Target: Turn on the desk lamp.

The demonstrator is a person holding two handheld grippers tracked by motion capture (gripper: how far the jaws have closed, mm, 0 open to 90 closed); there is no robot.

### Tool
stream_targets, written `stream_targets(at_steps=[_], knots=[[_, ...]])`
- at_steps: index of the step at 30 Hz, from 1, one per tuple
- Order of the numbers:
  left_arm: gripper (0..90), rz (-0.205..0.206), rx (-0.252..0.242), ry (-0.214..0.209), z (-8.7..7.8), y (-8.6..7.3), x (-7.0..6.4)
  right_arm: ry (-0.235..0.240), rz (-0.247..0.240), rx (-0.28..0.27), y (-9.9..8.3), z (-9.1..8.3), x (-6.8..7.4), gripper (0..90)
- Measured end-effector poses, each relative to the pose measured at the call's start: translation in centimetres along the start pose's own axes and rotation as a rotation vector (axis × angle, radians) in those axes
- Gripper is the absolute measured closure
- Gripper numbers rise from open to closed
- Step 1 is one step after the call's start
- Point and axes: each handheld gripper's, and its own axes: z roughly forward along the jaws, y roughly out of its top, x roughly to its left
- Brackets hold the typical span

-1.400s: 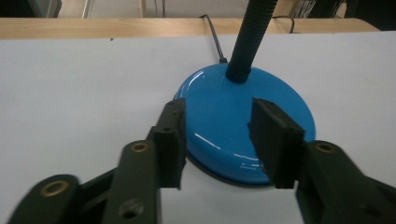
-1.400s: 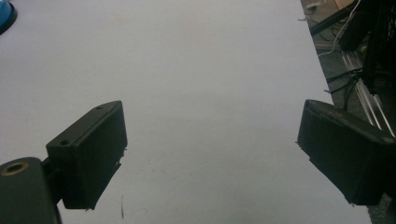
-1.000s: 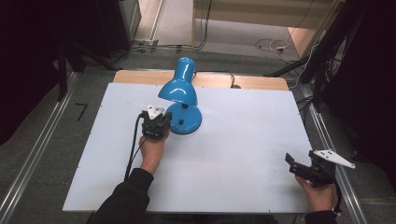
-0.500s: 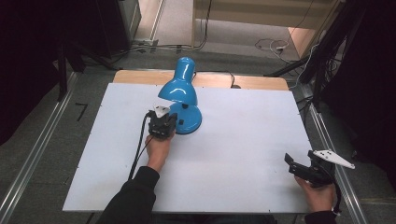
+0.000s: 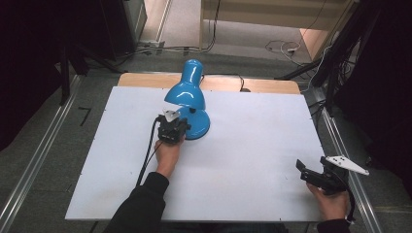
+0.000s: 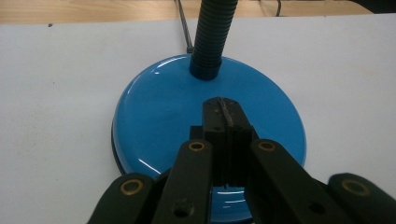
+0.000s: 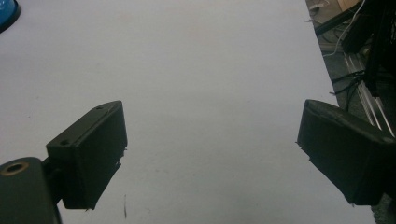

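Note:
A blue desk lamp stands on the white table (image 5: 252,136), its shade (image 5: 187,90) bent over its round base (image 5: 199,127). My left gripper (image 5: 171,127) is at the base's near left side. In the left gripper view, the jaws are pressed together with nothing between them. The left gripper (image 6: 227,116) has its tips over the glossy base (image 6: 154,107), just short of the ribbed neck (image 6: 212,37). I cannot tell whether they touch it. My right gripper (image 5: 303,171) rests near the table's front right corner. Its jaws stand wide apart and empty, the right gripper (image 7: 210,135) over bare table.
The lamp's black cord (image 6: 184,25) runs back over a wooden strip (image 5: 262,85) at the table's far edge. Metal rails (image 5: 342,141) and loose cables lie on the floor to the right. The left gripper's cable (image 5: 145,160) trails along the forearm.
My left gripper has moved forward and to the right, from beside the lamp base to over its near edge. The right gripper has stayed put.

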Motion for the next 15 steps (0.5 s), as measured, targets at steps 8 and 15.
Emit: stream_targets(at_steps=[8, 15], knots=[[90.0, 0.02, 0.015, -0.013, 0.48, -0.31, -0.78, 0.0, 0.003, -0.001, -0.01, -0.05, -0.01, 7.1], [90.0, 0.022, 0.025, -0.015, 0.69, -0.5, -1.0, 0.001, 0.003, -0.001, -0.02, -0.09, -0.07, 7.1]])
